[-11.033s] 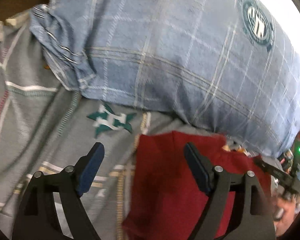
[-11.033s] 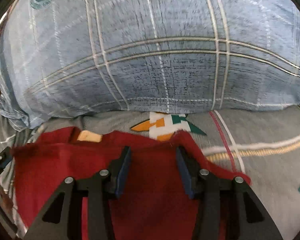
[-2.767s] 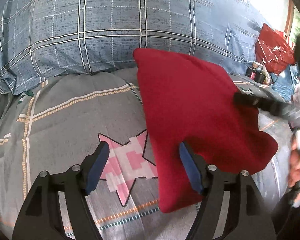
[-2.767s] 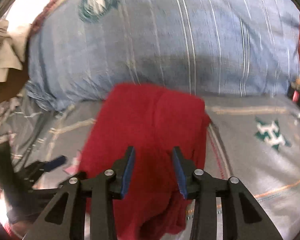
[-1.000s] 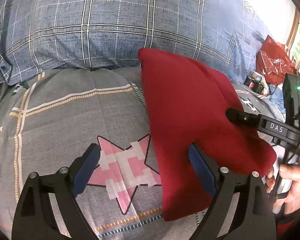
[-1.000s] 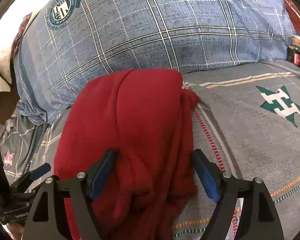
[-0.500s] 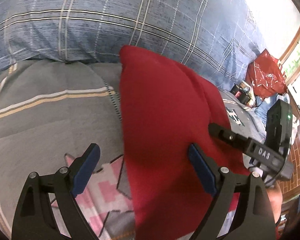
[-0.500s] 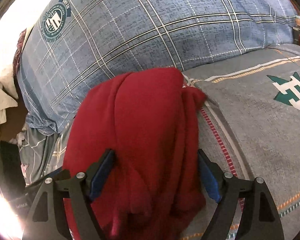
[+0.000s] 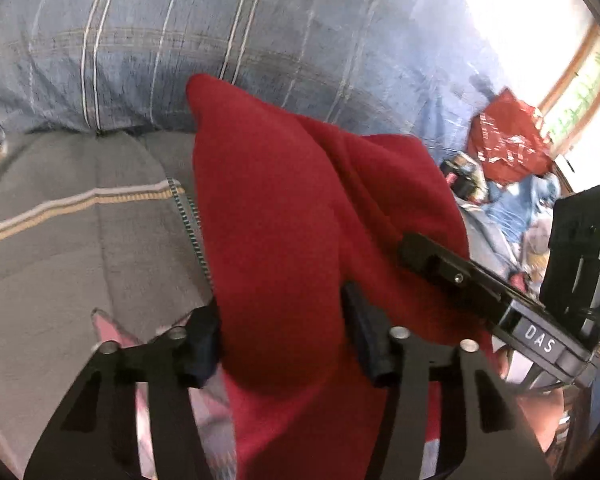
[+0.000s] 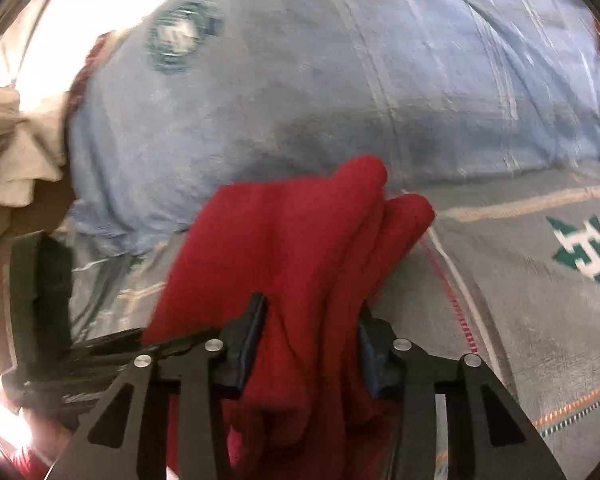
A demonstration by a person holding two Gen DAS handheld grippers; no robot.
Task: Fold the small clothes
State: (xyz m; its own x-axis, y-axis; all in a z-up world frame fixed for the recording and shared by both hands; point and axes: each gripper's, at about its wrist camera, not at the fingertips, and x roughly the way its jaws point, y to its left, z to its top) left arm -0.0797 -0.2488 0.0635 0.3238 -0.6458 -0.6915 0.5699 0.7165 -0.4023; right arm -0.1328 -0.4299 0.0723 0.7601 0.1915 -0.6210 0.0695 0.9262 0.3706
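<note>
**Both grippers clamp the folded red garment**

The red garment (image 9: 284, 216) is bunched in thick folds above the grey patterned bedspread (image 9: 80, 208), its far end near the blue plaid pillow (image 9: 228, 40). The left gripper (image 9: 282, 340) pinches the garment's near part, fingers pressed into the cloth on both sides. The right gripper (image 10: 308, 340) likewise squeezes a thick fold. A red bag (image 9: 508, 140) lies far right.

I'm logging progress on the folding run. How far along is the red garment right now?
Done: the red garment is already doubled into a thick bundle on the grey bedspread, near the blue plaid pillow. In hand: both the left gripper and right gripper are clamped on its near end. Left: releasing it and setting it down flat; no tidy finished fold is visible yet.
</note>
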